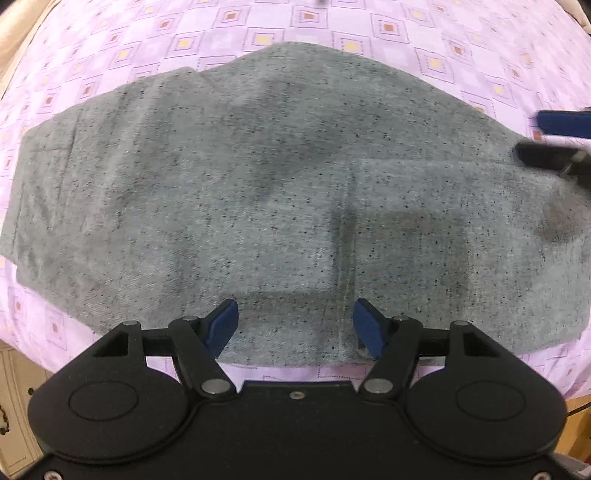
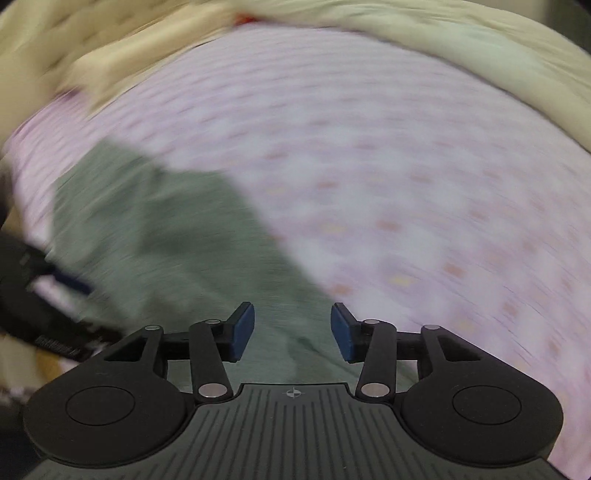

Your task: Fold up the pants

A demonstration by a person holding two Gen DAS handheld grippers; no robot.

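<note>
Pants (image 1: 280,192) lie folded on pink patterned bedsheet (image 1: 388,29).

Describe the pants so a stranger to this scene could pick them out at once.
Start at the bed, covered by a lilac sheet printed with small squares. Lying flat on it is the pants, folded into a broad slab. They are the only grey-green, dark-speckled fabric there, unlike the cream bedding beyond.
</note>
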